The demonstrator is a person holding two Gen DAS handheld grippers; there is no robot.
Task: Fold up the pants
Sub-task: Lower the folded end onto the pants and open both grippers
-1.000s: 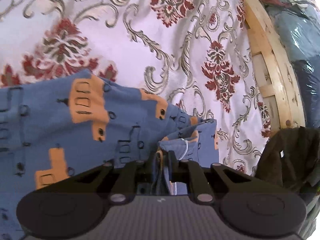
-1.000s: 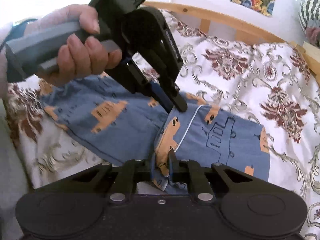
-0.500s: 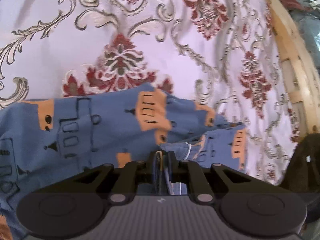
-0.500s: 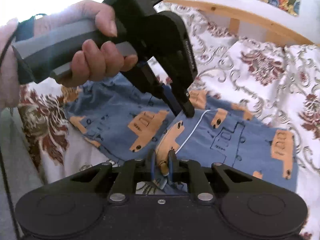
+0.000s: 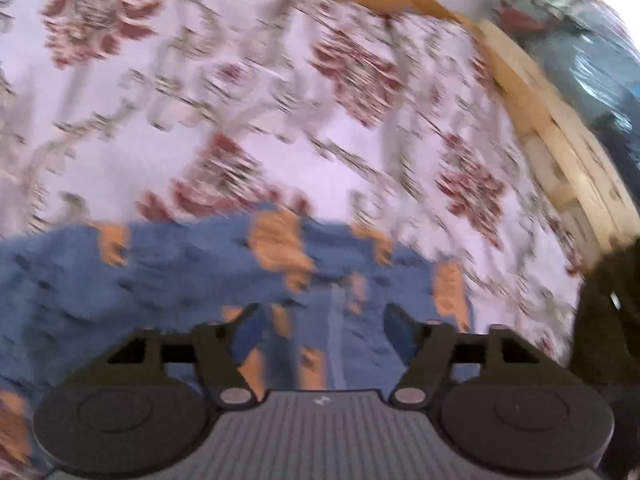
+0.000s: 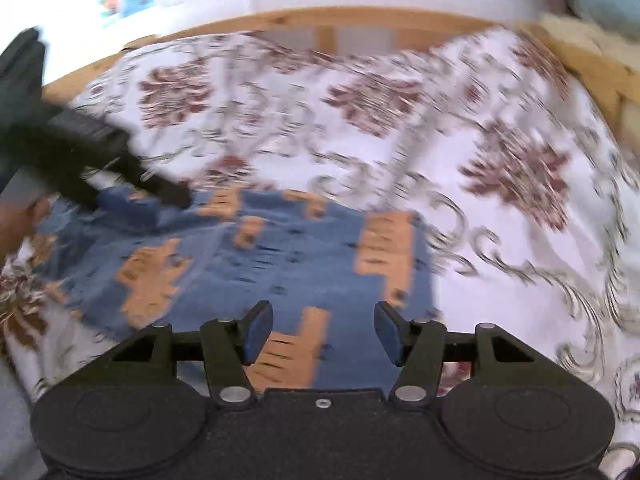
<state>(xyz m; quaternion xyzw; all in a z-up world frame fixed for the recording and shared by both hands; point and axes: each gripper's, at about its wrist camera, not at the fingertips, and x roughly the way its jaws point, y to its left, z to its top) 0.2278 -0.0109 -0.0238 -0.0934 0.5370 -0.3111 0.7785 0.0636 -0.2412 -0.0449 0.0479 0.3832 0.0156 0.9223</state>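
The black two-finger right gripper (image 6: 322, 334) is hovering with jaws spread above blue pants printed with orange vehicles (image 6: 248, 264), lying near the front-left edge of the floral-patterned white bedspread (image 6: 500, 168); the black left gripper (image 6: 132, 182) is touching their far-left part.

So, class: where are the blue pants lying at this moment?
The pants lie flat on the floral bedspread, low and left in the right wrist view, beneath the open right gripper.

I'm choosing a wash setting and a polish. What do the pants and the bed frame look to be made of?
The pants look like soft matte woven or knit cloth, probably cotton: blue with orange printed blocks, lying limp on the bedspread; blur hides the weave. The bed frame looks like pale unpainted wood, likely pine, with faint grain and knots.
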